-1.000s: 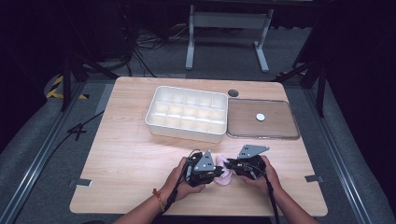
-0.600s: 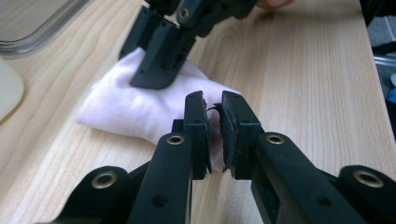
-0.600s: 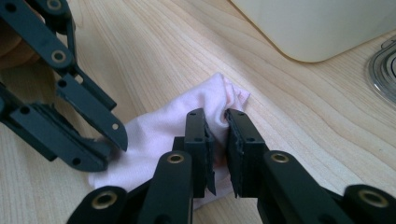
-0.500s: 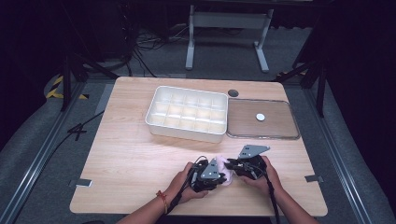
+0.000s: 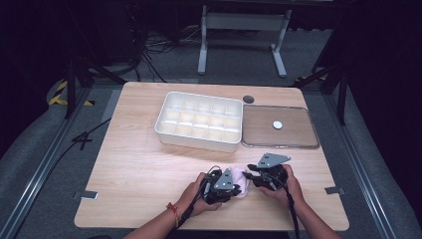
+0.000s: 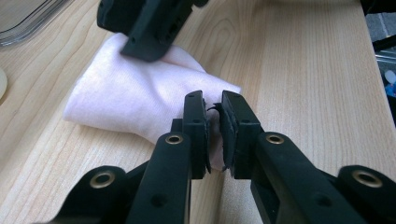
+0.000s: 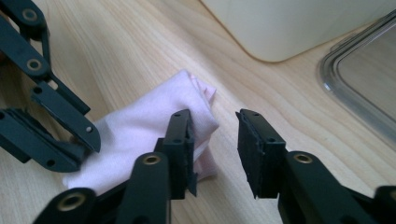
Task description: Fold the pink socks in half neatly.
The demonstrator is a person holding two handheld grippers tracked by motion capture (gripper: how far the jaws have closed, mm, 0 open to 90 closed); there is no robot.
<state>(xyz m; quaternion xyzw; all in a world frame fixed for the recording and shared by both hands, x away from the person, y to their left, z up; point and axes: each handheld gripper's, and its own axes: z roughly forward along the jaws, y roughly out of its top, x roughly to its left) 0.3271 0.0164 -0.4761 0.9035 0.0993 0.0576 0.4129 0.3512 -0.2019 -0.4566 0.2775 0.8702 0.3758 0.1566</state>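
Cloth (image 6: 135, 100), pale pink and crumpled, lies on the bench (image 5: 139, 174); left tool (image 6: 214, 135) pinches its edge, right tool (image 7: 215, 154) gapes beside it.

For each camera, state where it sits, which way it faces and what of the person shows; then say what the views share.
High view: above the person's side, looking forward and down on the light wooden table; forearms and both hands show.
Left gripper view: on the left gripper, jaws pinching the pale pink folded cloth.
Right gripper view: on the right gripper, jaws open, facing the white compartment tray.
Shared: the cloth.
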